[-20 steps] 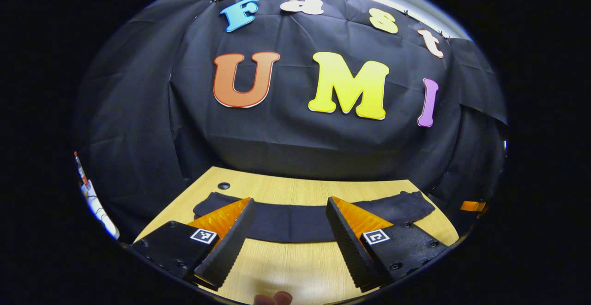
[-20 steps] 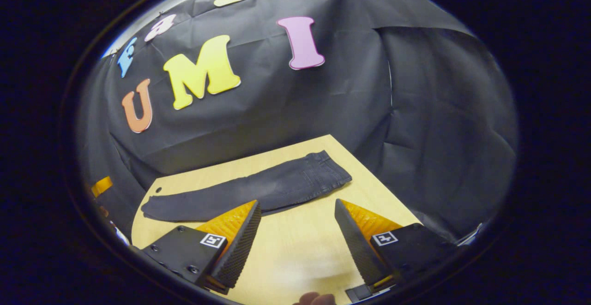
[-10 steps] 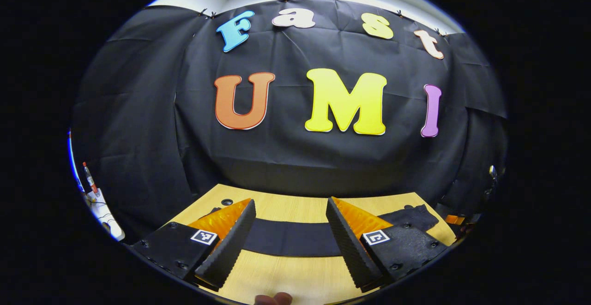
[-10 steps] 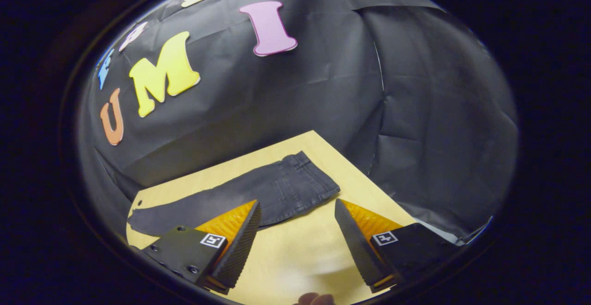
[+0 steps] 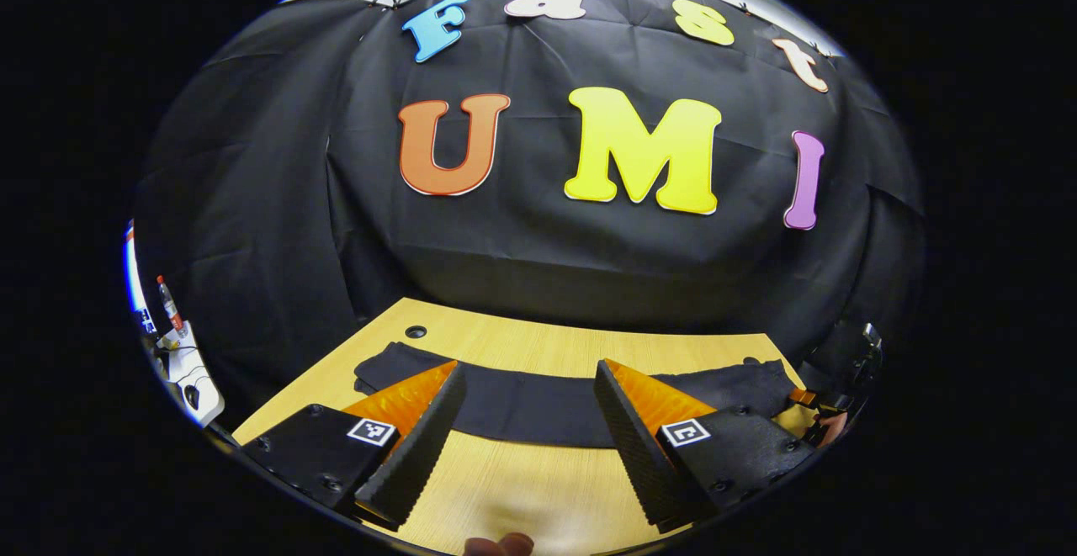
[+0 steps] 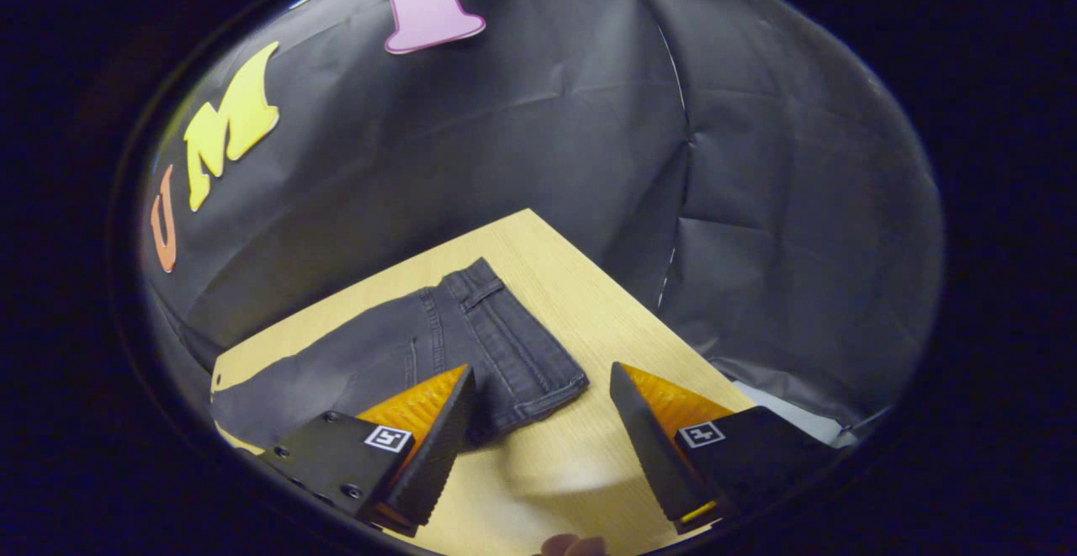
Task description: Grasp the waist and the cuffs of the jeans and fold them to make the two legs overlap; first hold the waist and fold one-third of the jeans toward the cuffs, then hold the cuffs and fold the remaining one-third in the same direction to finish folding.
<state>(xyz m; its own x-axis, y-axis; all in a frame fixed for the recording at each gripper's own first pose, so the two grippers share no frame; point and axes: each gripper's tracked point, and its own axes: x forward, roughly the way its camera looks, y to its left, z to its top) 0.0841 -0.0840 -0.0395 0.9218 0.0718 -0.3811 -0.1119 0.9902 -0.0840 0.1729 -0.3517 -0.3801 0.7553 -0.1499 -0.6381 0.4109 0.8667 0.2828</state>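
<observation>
Since a second ago the right gripper (image 6: 538, 400) has been swinging in toward the waist end (image 6: 513, 346) of the dark grey denim jeans (image 6: 395, 354), which are now lying larger and nearer in the right gripper view, while the left gripper (image 5: 526, 405) is dipping back down over the middle of the legs (image 5: 530, 400). The jeans are lying flat and stretched lengthwise across the pale wooden table (image 5: 522, 489), legs apparently already one over the other, waist at the table's right end. Both grippers are hanging spread wide and holding nothing. The risk I am seeing is that the right gripper is arriving beside the waistband corner rather than over it, so its fingers could be closing on one layer only, or dragging the denim and sliding the legs apart; the left gripper, hovering mid-leg, is sitting far from the cuffs (image 5: 379, 362).
</observation>
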